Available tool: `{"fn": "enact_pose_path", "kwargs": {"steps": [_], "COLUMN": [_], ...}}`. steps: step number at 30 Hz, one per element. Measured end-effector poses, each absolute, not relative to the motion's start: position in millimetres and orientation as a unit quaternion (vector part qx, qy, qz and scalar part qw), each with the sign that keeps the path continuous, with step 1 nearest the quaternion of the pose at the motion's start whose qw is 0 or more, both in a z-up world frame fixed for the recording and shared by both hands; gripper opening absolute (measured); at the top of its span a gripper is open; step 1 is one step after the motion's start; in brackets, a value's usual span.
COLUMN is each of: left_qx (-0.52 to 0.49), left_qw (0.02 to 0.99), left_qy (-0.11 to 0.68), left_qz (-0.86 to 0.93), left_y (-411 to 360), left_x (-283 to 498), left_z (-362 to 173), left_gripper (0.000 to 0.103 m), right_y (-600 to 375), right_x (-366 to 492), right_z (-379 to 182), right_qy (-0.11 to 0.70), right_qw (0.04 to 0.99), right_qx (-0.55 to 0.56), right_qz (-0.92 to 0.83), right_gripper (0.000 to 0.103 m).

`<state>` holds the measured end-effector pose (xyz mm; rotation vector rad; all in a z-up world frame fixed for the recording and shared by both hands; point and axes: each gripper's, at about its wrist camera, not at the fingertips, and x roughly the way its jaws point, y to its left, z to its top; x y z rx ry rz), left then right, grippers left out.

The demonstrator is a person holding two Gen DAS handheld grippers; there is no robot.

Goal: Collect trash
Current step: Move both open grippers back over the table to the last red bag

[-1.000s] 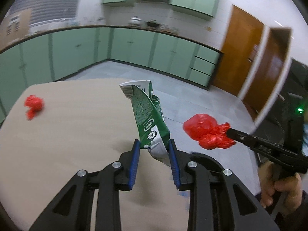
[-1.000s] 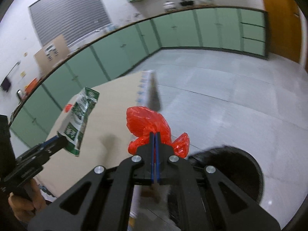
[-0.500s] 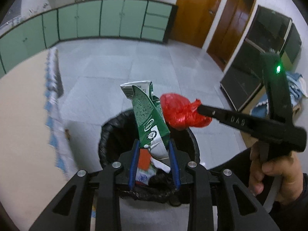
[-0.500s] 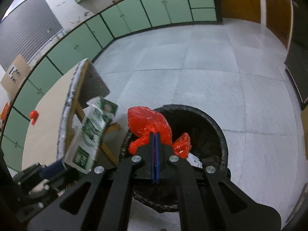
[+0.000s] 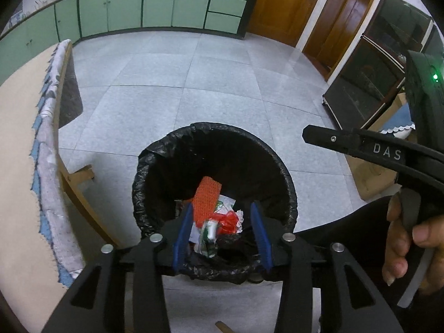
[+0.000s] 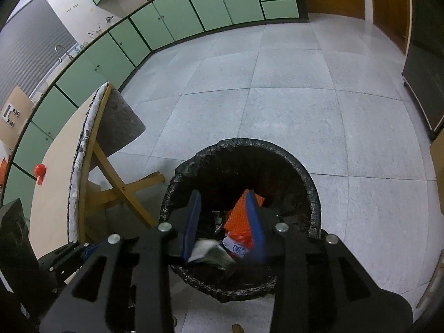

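From my left wrist I look down between my left gripper (image 5: 222,230), whose jaws have just been opening and stand apart with nothing between them. Below sits the bin (image 5: 288,191), lined with a black bag. Inside lie an orange mesh piece (image 5: 206,199), the red bag (image 5: 229,220) and the green carton (image 5: 209,231) — all loose in the bottom. My right gripper's (image 5: 306,134) tip reaches in from the right.

From my right wrist, my right gripper (image 6: 223,223) has also just been opening — its jaws are parted and hold nothing. The bin (image 6: 310,183) is right beneath. On the table (image 6: 55,166) to the left another red wad (image 6: 40,172) remains.
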<state>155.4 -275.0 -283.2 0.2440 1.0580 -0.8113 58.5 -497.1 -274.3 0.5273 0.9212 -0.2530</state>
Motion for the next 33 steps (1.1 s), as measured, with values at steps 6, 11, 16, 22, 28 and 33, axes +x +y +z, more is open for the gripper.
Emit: {"fn": "enact_pose_path", "kwargs": {"steps": [6, 11, 16, 22, 28, 33], "left_qx": [0.101, 0.060, 0.037, 0.031, 0.010, 0.004], "left_qw": [0.820, 0.879, 0.910, 0.933, 0.942, 0.946], "left_qy": [0.454, 0.406, 0.377, 0.349, 0.334, 0.325], "left_qz": [-0.334, -0.242, -0.171, -0.089, -0.020, 0.011], "left_y": [-232, -148, -70, 19, 102, 153], "left_x": [165, 192, 210, 221, 237, 254], "left_z": [-254, -214, -183, -166, -162, -163], "left_gripper": [0.058, 0.066, 0.071, 0.077, 0.077, 0.077], "right_y": [-472, -417, -339, -237, -147, -78], "right_x": [75, 109, 147, 195, 250, 296], "right_z": [-254, -226, -198, -169, -166, -177], "right_qy": [0.430, 0.417, 0.397, 0.372, 0.370, 0.371], "right_qw": [0.870, 0.891, 0.909, 0.921, 0.913, 0.907], "right_qx": [0.223, 0.174, 0.124, 0.054, 0.027, 0.011], "right_qz": [-0.092, -0.043, 0.016, 0.102, 0.167, 0.201], "right_gripper": [0.034, 0.034, 0.049, 0.051, 0.051, 0.051]}}
